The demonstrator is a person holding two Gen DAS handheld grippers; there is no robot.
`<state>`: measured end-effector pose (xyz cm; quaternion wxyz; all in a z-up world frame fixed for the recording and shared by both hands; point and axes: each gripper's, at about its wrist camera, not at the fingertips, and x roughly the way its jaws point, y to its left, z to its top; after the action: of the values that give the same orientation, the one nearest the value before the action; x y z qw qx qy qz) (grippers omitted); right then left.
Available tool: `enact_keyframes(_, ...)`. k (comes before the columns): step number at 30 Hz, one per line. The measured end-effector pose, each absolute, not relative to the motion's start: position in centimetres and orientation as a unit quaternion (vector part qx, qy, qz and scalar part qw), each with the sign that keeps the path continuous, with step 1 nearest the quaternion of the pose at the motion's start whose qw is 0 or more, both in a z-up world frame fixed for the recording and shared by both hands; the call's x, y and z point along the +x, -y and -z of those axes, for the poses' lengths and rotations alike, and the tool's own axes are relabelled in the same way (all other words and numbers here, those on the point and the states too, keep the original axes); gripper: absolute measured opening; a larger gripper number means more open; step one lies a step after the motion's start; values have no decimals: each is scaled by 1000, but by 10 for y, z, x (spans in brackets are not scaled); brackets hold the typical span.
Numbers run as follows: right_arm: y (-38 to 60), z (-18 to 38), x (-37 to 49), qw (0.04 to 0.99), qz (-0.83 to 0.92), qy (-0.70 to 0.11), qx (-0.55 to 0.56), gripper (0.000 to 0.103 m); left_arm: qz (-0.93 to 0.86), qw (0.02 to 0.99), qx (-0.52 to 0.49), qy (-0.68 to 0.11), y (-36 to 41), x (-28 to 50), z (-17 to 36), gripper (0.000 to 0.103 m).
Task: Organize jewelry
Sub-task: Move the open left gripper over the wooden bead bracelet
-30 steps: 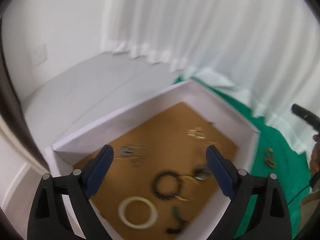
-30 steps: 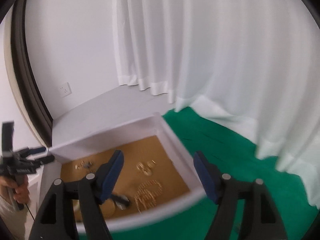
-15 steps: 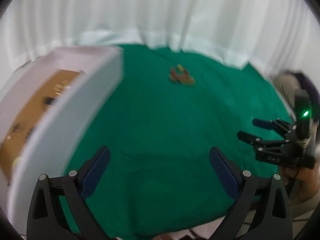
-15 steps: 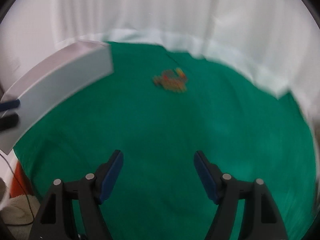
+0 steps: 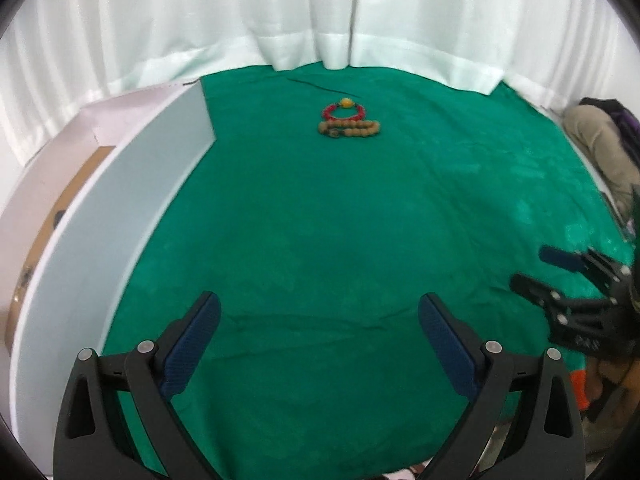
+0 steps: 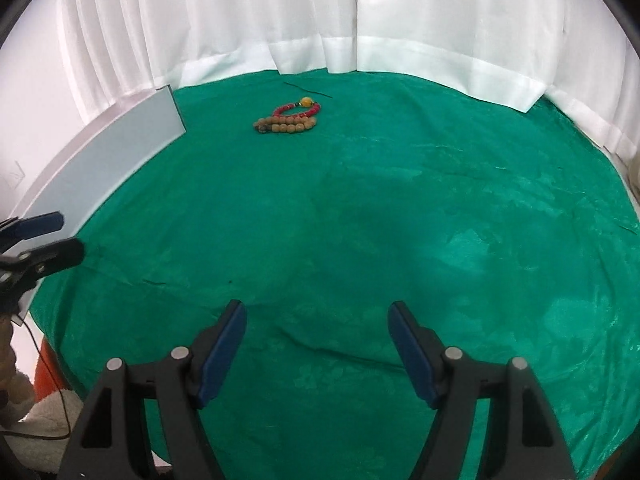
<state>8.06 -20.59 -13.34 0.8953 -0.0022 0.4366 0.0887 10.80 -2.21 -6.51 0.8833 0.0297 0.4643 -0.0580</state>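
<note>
A moment ago we were looking down into the white box (image 5: 132, 208); now both our views have swung out over the green cloth (image 5: 340, 240) on the table. The blur is gone and we can see the beads clearly.

Our left gripper (image 5: 319, 320) hangs above the cloth with its jaws wide and nothing between them. Our right gripper (image 6: 318, 330) is the same, jaws wide apart and holding nothing.

The jewelry is far across the cloth, near the white curtain (image 6: 320, 20). There is a red bracelet (image 5: 344, 110) with one yellow bead, and right in front of it, touching it, a brown bead bracelet (image 5: 349, 128). Both lie flat, well apart from our grippers.

The white box stands on the left side of the cloth, with its tall wall facing us. From the left view we can only peek at a bit of its brown floor.
</note>
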Motion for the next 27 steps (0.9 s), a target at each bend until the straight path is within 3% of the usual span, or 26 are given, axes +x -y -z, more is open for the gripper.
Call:
enact_keyframes(8,207,145,76,888,-94,-451,11,74,70,877,25,-475,29,136,72,99)
enact_keyframes(13,209,145,78,888,-96,-449,25,74,104,853,-70,-506,21,206,77,99)
enact_keyframes(21,209,136,70,892,-119,-434,39,74,30,864,-45,-500,62,331,110,99)
enact_keyframes(27,219,137,64,891,-116,-436,45,74,-10,853,-55,-519,67,376,149,99)
